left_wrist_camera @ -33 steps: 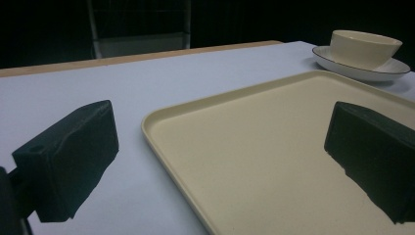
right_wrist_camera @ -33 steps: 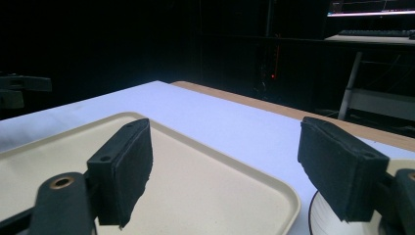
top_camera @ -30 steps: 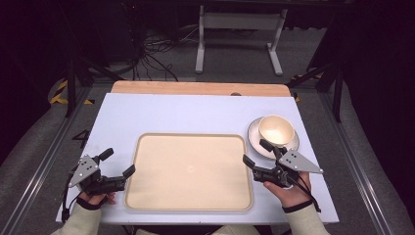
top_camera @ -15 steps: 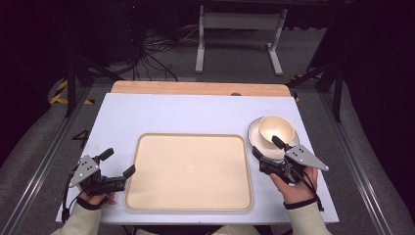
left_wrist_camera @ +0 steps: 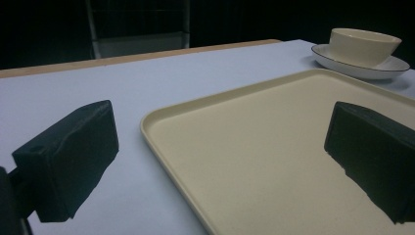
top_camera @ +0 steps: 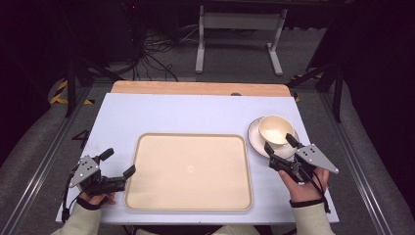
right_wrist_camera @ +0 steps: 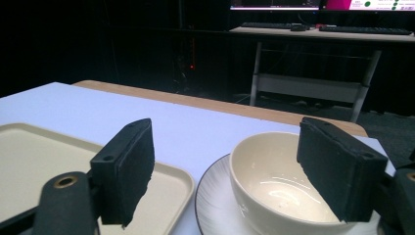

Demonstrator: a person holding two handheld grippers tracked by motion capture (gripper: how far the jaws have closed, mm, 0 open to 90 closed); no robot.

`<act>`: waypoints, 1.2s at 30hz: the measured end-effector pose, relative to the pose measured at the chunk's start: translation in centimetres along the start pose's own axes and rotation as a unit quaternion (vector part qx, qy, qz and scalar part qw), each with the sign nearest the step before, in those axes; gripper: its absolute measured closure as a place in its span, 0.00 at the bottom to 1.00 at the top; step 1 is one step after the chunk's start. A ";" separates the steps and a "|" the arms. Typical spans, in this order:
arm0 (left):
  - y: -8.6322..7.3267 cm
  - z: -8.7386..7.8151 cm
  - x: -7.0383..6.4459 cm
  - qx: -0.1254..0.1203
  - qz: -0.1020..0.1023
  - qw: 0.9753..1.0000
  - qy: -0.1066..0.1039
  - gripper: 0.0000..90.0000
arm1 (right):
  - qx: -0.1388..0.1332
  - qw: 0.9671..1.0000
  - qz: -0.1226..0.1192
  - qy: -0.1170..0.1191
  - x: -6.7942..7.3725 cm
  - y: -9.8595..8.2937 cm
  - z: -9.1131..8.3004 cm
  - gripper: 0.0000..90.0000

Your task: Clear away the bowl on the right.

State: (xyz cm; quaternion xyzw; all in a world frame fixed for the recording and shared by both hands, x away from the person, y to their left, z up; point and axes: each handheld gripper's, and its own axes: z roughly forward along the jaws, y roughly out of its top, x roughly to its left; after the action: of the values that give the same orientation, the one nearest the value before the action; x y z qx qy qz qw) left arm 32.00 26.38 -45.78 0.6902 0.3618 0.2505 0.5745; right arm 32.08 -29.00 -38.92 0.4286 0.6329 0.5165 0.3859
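A cream bowl (top_camera: 275, 129) stands on a white, dark-rimmed saucer (top_camera: 254, 139) at the table's right side. My right gripper (top_camera: 278, 142) is open right at the near side of the bowl, one jaw on each side of its near rim. In the right gripper view the bowl (right_wrist_camera: 274, 181) and saucer (right_wrist_camera: 215, 205) sit close ahead between the open jaws of this gripper (right_wrist_camera: 230, 147). My left gripper (top_camera: 120, 161) is open at the left edge of the empty cream tray (top_camera: 188, 169). The left gripper view shows its right jaw over the tray (left_wrist_camera: 293, 147), with the bowl (left_wrist_camera: 364, 45) far off.
The white tabletop (top_camera: 171, 117) has a wooden strip (top_camera: 195, 88) along its far edge. A metal stand (top_camera: 240, 29) and cables lie on the dark floor beyond. The saucer sits just right of the tray's right rim.
My right gripper has moved forward and to the right, up to the bowl, and now points at it. The left gripper has stayed put.
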 end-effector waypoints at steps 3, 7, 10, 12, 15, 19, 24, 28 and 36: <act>0.0 0.0 0.0 0.000 0.000 1.000 0.000 0.00 | 0.004 1.000 -0.002 -0.007 -0.3 0.1 -0.1 0.26; 0.0 0.0 0.0 0.001 0.001 1.000 0.000 0.00 | 0.017 1.000 -0.001 -0.014 -0.8 0.3 -0.2 0.28; 0.0 0.0 0.0 0.003 0.002 1.000 0.000 0.00 | 0.055 0.998 -0.008 -0.014 -1.2 0.7 -0.2 0.35; 0.0 0.0 0.0 0.003 0.002 1.000 0.001 0.00 | 0.078 0.997 -0.011 -0.010 -1.5 1.1 0.0 0.35; 0.0 0.0 -0.1 0.004 0.002 1.000 0.001 0.00 | 0.101 0.995 -0.011 -0.008 -1.9 1.6 0.2 0.42; 0.0 0.0 -0.1 0.004 0.003 1.000 0.001 0.00 | 0.120 0.993 -0.011 -0.001 -2.3 2.2 0.5 0.43; 0.0 0.0 -0.1 0.004 0.003 1.000 0.001 0.00 | 0.159 0.987 -0.018 0.010 -2.8 2.9 1.3 0.47; 0.0 0.0 -0.1 0.003 0.005 1.000 0.000 0.00 | 0.197 0.980 -0.018 0.021 -3.5 3.8 1.9 0.47; 0.0 0.1 -0.3 0.004 0.013 1.000 0.000 0.00 | 0.240 0.970 -0.034 0.021 -4.4 4.8 2.5 0.44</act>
State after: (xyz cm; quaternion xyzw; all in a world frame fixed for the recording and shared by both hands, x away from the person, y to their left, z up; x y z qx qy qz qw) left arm 31.91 26.06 -45.83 0.6970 0.3541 0.2563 0.5684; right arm 36.53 -31.85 -34.43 0.4762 0.7606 0.3452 0.2751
